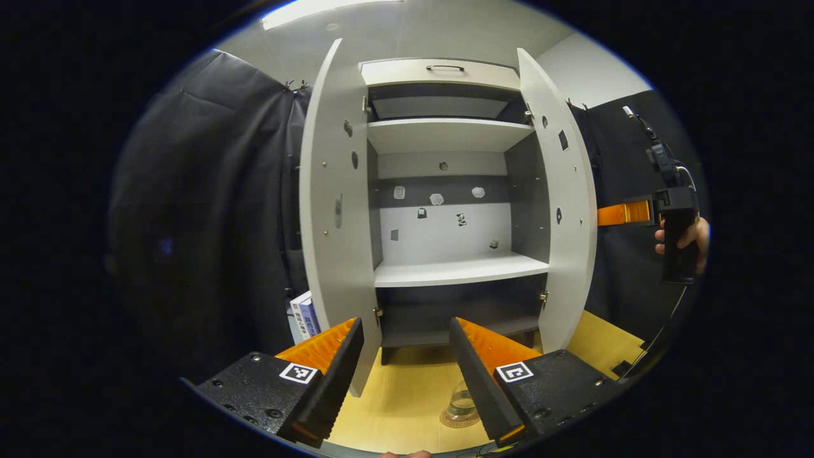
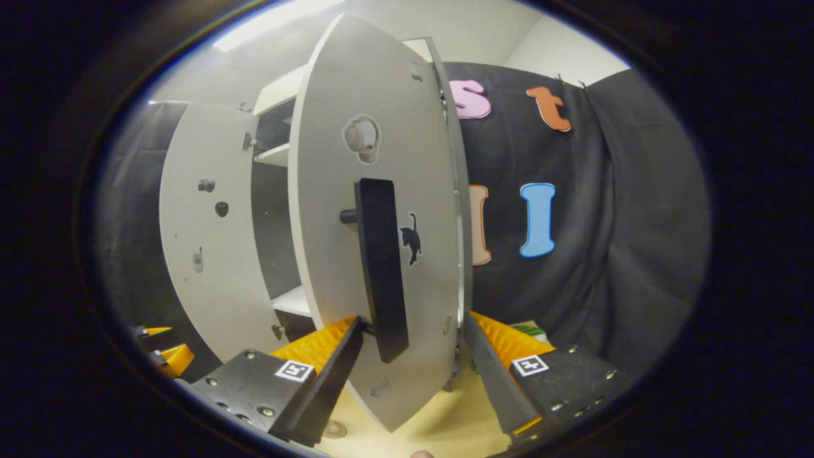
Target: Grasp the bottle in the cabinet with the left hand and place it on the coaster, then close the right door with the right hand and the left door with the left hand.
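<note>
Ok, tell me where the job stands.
Done: the bottle stands on the coaster, out of the cabinet. In hand: the right gripper, jaws open, is at the right door, straddling its handle. Left: shutting both doors; the left door stands open, the left gripper empty.

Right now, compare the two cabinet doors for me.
The right door has the right gripper straddling its edge; the left door has no gripper on it, the left gripper hanging open before the cabinet. The right door's outer face shows a dark bar handle and cat sticker; the left door shows only its inner face. Both are pale and open.
</note>
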The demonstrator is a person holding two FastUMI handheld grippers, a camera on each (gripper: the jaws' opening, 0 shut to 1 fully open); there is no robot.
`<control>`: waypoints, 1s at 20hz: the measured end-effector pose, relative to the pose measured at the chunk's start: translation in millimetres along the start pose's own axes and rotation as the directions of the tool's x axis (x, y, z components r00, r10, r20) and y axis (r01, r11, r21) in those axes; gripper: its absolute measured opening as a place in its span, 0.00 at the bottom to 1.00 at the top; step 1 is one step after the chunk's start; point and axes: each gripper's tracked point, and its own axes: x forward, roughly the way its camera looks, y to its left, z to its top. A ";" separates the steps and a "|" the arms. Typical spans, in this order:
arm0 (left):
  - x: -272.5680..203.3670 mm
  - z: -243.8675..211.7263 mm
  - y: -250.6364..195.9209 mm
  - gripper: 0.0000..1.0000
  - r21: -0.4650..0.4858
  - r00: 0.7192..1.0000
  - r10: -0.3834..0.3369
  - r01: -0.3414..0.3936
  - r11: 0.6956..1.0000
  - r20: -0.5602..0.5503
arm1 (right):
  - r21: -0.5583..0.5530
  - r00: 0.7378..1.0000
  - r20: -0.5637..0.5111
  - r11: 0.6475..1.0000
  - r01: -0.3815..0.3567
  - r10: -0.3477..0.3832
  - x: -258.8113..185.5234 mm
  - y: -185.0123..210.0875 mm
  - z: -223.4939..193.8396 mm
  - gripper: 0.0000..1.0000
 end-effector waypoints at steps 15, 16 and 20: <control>6.8 6.7 82.1 0.87 -0.050 0.993 0.118 -0.117 0.992 0.005 | -0.052 0.998 0.056 0.998 -0.031 0.034 96.6 84.6 9.0 0.96; 8.9 7.8 86.5 0.87 -0.056 0.993 0.121 -0.120 0.991 0.010 | -0.055 0.998 0.063 0.998 -0.027 0.031 100.3 85.1 10.0 1.00; 15.5 12.1 103.9 0.87 -0.062 0.991 0.131 -0.130 0.990 0.018 | -0.084 0.996 0.085 0.996 0.000 0.007 116.3 93.2 12.4 0.99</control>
